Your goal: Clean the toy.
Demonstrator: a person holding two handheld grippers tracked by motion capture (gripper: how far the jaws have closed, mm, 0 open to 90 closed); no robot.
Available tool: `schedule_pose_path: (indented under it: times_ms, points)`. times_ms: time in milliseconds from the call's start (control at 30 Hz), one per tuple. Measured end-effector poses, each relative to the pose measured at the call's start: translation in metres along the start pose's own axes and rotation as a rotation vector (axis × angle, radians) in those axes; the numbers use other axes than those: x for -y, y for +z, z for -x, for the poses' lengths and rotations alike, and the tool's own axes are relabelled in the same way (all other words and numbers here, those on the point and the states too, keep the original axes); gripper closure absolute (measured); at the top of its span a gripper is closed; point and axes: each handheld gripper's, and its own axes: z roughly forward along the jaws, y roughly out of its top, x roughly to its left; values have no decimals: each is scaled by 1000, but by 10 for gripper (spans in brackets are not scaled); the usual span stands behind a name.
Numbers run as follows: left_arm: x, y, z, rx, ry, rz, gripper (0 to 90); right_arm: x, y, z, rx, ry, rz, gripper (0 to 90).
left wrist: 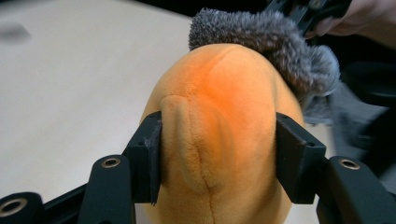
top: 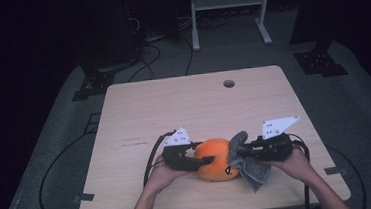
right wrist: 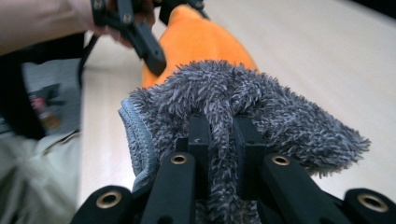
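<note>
Your left gripper (left wrist: pixel 217 154) clamped the orange plush toy (left wrist: pixel 219 135) between its jaws, dimpling the soft, light stuffing. Beyond it, your right gripper (right wrist: pixel 219 140) pinched a fold of the limp grey fluffy cloth (right wrist: pixel 261 102) against the toy's far side.

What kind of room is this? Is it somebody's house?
Probably not a house; it looks like a lab or workshop. There is a plain wooden table with a cable hole, black cables running over a grey floor, and a metal stand in the dark behind.
</note>
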Motion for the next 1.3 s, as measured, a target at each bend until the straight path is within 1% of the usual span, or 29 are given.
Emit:
schedule_pose_path:
  times_ms: [67,133,167,200,233,267,300,333,367,400,433,467,500,533,567,600,633,700,733,800,867,933,967,1033,1100,1167,1200,1233,1300]
  points:
    - [-2,-1,-3,-50,81,47,418,-10,-2,6,25,-13,24,794]
    - [0,-2,-7,-58,97,55,409,-19,2,11,44,-24,38,794]
    - [3,-3,-10,-56,91,56,406,-21,4,13,43,-24,39,794]
    - [9,-5,-12,-41,72,55,399,-22,9,14,42,-24,35,794]
    - [13,-6,-14,-31,64,44,390,-22,15,16,33,-19,28,794]
    - [19,-5,-14,-11,58,22,385,-21,19,16,23,-13,20,794]
    - [25,-4,-14,15,57,-13,375,-20,25,16,13,-16,3,794]
    - [32,-4,-12,24,39,-9,334,-17,32,13,13,-24,-16,795]
    - [33,-5,-11,35,7,7,258,-12,40,7,11,-34,-29,796]
    - [32,-8,-12,58,-46,13,201,-9,43,4,11,-39,-19,797]
    - [30,-9,-14,65,-93,15,150,-6,45,0,6,-40,-1,798]
    - [29,-10,-14,56,-111,11,142,-4,45,-3,7,-38,13,798]
    - [29,-10,-12,38,-95,-7,167,-2,45,-6,15,-44,19,798]
    - [29,-9,-10,12,-64,-34,222,-1,44,-8,25,-51,20,798]
    - [28,-9,-8,6,-48,-51,240,0,43,-10,31,-49,21,798]
    - [28,-9,-6,-3,-37,-64,284,1,42,-10,29,-47,21,798]
    - [28,-10,-4,-18,-31,-75,307,4,41,-10,32,-45,23,798]
    - [29,-12,-2,-24,-16,-88,319,10,38,-9,36,-29,25,798]
    - [30,-13,-1,-28,-8,-90,322,15,37,-7,37,-18,25,798]
    - [33,-16,1,-36,-3,-90,323,25,33,-5,55,3,2,798]
    - [37,-19,4,-43,-4,-77,323,36,30,-4,85,17,-47,798]
    - [39,-21,5,-48,3,-66,323,43,25,-2,75,49,-73,798]
    - [40,-21,6,-50,0,-62,322,43,22,-2,73,46,-67,798]
    - [41,-20,6,-49,-3,-52,323,34,16,-7,67,30,-31,798]
    - [41,-20,6,-50,-4,-53,326,18,12,-13,73,-20,5,798]
    - [41,-19,5,-50,-7,-55,328,2,15,-17,55,-50,41,798]
    - [41,-19,5,-50,-10,-60,328,-4,19,-19,46,-64,46,798]
    - [41,-19,4,-49,-12,-61,328,-10,26,-20,35,-76,33,797]
    - [42,-21,4,-49,-20,-71,328,-14,37,-21,27,-93,10,798]
